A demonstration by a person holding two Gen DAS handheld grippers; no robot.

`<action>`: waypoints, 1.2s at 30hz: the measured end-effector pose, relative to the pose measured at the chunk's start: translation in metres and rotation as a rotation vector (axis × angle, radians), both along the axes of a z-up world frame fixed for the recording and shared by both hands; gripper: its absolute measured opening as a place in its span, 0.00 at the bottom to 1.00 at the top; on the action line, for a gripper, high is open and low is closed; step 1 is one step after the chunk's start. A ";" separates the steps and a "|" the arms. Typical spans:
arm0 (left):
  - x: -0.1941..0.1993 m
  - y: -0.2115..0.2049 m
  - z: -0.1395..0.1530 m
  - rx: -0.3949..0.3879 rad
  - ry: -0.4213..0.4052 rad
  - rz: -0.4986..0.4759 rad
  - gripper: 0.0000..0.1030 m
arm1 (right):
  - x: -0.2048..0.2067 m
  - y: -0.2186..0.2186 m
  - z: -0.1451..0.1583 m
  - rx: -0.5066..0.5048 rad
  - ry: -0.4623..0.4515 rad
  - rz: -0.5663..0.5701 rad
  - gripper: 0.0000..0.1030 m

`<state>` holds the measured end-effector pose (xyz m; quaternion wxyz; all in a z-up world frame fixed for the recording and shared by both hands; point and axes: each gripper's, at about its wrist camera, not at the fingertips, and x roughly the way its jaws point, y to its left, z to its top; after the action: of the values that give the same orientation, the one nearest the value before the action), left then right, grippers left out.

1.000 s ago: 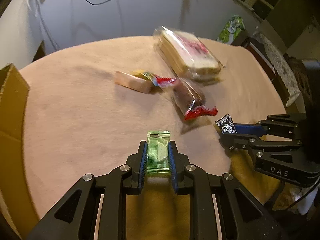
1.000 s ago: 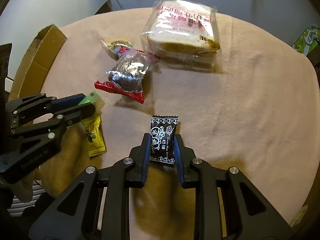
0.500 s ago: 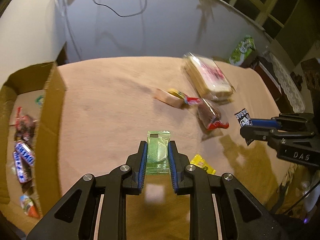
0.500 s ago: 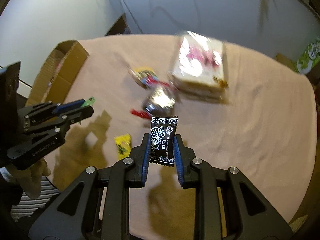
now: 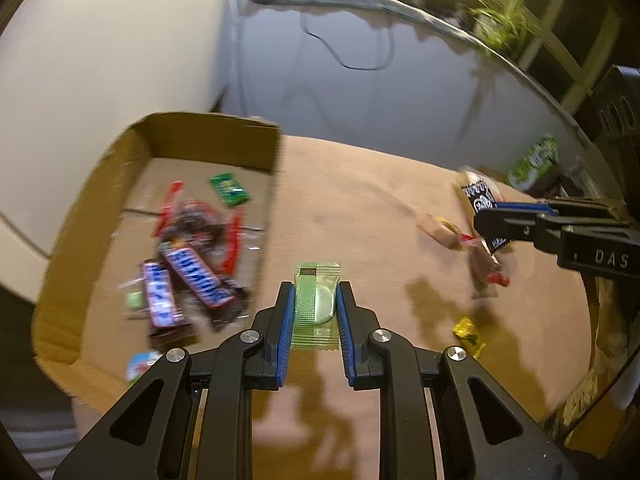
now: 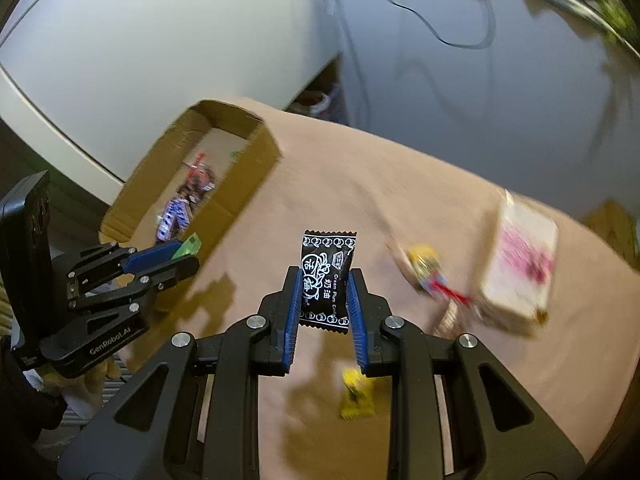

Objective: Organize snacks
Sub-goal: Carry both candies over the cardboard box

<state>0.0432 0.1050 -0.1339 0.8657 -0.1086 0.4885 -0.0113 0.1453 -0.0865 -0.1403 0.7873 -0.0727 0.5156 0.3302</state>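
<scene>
My left gripper [image 5: 316, 300] is shut on a green candy packet [image 5: 316, 304], held above the table just right of the cardboard box [image 5: 80, 216]. The box holds several snacks, among them blue chocolate bars [image 5: 192, 276]. My right gripper [image 6: 323, 292] is shut on a black candy packet [image 6: 326, 276], held above the table middle; it also shows in the left wrist view [image 5: 486, 224]. The left gripper shows in the right wrist view [image 6: 176, 258] near the box [image 6: 256, 176].
On the pink-brown table [image 6: 360, 184] lie a bread pack [image 6: 520, 268], a small yellow packet [image 6: 356, 398], a brown-and-red wrapped cake [image 5: 486, 272] and a yellow-red packet [image 6: 426, 266]. A wall with a hanging cable [image 5: 348, 52] is behind.
Both grippers rose and swung left toward the cardboard box, each still holding its packet. The box interior has come into view.
</scene>
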 end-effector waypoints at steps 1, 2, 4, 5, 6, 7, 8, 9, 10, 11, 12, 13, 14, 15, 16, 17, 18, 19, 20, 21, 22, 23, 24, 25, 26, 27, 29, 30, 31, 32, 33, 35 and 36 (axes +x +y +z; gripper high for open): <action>-0.003 0.005 0.001 0.003 -0.001 0.016 0.19 | 0.001 0.009 0.002 0.001 -0.004 0.017 0.23; -0.005 0.012 0.001 0.006 -0.003 0.033 0.19 | 0.003 0.019 0.003 0.002 -0.006 0.030 0.23; -0.008 0.022 0.001 0.011 -0.005 0.060 0.19 | 0.006 0.035 0.005 0.002 -0.010 0.058 0.23; -0.010 0.026 0.001 0.013 -0.006 0.072 0.19 | 0.007 0.040 0.004 0.002 -0.011 0.068 0.23; -0.012 0.031 0.001 0.017 -0.007 0.085 0.19 | 0.008 0.047 0.006 0.004 -0.013 0.080 0.23; -0.014 0.035 0.002 0.020 -0.007 0.098 0.19 | 0.009 0.053 0.007 0.006 -0.012 0.092 0.23; -0.016 0.039 0.002 0.023 -0.008 0.109 0.19 | 0.010 0.060 0.007 0.008 -0.010 0.103 0.23; -0.017 0.044 0.002 0.025 -0.008 0.122 0.19 | 0.012 0.067 0.007 0.009 -0.008 0.112 0.23; -0.019 0.050 0.001 0.029 -0.007 0.136 0.19 | 0.013 0.074 0.007 0.008 -0.007 0.122 0.23; -0.020 0.054 0.001 0.032 -0.007 0.146 0.19 | 0.014 0.080 0.007 0.006 -0.007 0.130 0.23; -0.021 0.059 0.000 0.035 -0.006 0.159 0.19 | 0.015 0.085 0.007 0.005 -0.007 0.138 0.23; -0.023 0.065 0.000 0.039 -0.004 0.172 0.19 | 0.016 0.094 0.006 0.003 -0.007 0.149 0.23; -0.024 0.070 -0.001 0.043 -0.002 0.182 0.19 | 0.017 0.100 0.006 0.002 -0.007 0.158 0.23; -0.026 0.074 -0.001 0.047 0.000 0.194 0.19 | 0.017 0.107 0.004 0.001 -0.005 0.167 0.23; -0.027 0.078 -0.002 0.050 0.002 0.206 0.19 | 0.019 0.115 0.003 -0.002 -0.005 0.176 0.23; -0.028 0.082 -0.002 0.053 0.003 0.215 0.19 | 0.020 0.121 0.003 -0.004 -0.006 0.184 0.23; -0.029 0.086 -0.003 0.056 0.006 0.224 0.19 | 0.021 0.127 0.002 -0.006 -0.008 0.192 0.23; -0.030 0.089 -0.004 0.059 0.006 0.230 0.19 | 0.022 0.134 0.001 -0.009 -0.007 0.201 0.23; -0.030 0.092 -0.006 0.062 0.009 0.238 0.19 | 0.024 0.140 0.000 -0.010 -0.005 0.210 0.23; -0.030 0.094 -0.007 0.065 0.011 0.242 0.19 | 0.026 0.146 -0.002 -0.012 -0.002 0.219 0.23; -0.030 0.095 -0.008 0.067 0.014 0.246 0.19 | 0.027 0.150 -0.004 -0.016 -0.001 0.226 0.23; -0.030 0.096 -0.009 0.069 0.016 0.249 0.19 | 0.029 0.155 -0.006 -0.020 0.000 0.233 0.23; -0.030 0.098 -0.010 0.070 0.018 0.250 0.19 | 0.030 0.157 -0.007 -0.024 0.001 0.237 0.23; -0.030 0.099 -0.012 0.072 0.019 0.252 0.19 | 0.032 0.161 -0.009 -0.030 0.003 0.242 0.23; -0.030 0.100 -0.013 0.072 0.021 0.255 0.19 | 0.033 0.165 -0.012 -0.034 0.006 0.245 0.23; -0.029 0.102 -0.013 0.073 0.018 0.255 0.19 | 0.035 0.168 -0.014 -0.038 0.006 0.247 0.23; -0.028 0.103 -0.014 0.074 0.018 0.259 0.19 | 0.038 0.173 -0.018 -0.061 0.017 0.266 0.23; -0.027 0.103 -0.015 0.074 0.018 0.260 0.19 | 0.039 0.175 -0.020 -0.063 0.021 0.267 0.23; -0.028 0.104 -0.015 0.075 0.018 0.262 0.19 | 0.040 0.177 -0.022 -0.065 0.026 0.269 0.23; -0.028 0.104 -0.015 0.078 0.018 0.265 0.19 | 0.040 0.178 -0.024 -0.066 0.029 0.272 0.23; -0.027 0.105 -0.016 0.076 0.019 0.266 0.19 | 0.040 0.180 -0.025 -0.067 0.029 0.276 0.23; -0.027 0.105 -0.016 0.073 0.020 0.267 0.19 | 0.039 0.182 -0.027 -0.070 0.030 0.283 0.23; -0.027 0.105 -0.016 0.072 0.021 0.267 0.19 | 0.038 0.183 -0.029 -0.071 0.031 0.286 0.23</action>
<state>0.0162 0.2104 -0.1502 0.8578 -0.1416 0.4787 0.1225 0.1833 0.0965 -0.1688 0.7212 -0.1681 0.5234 0.4216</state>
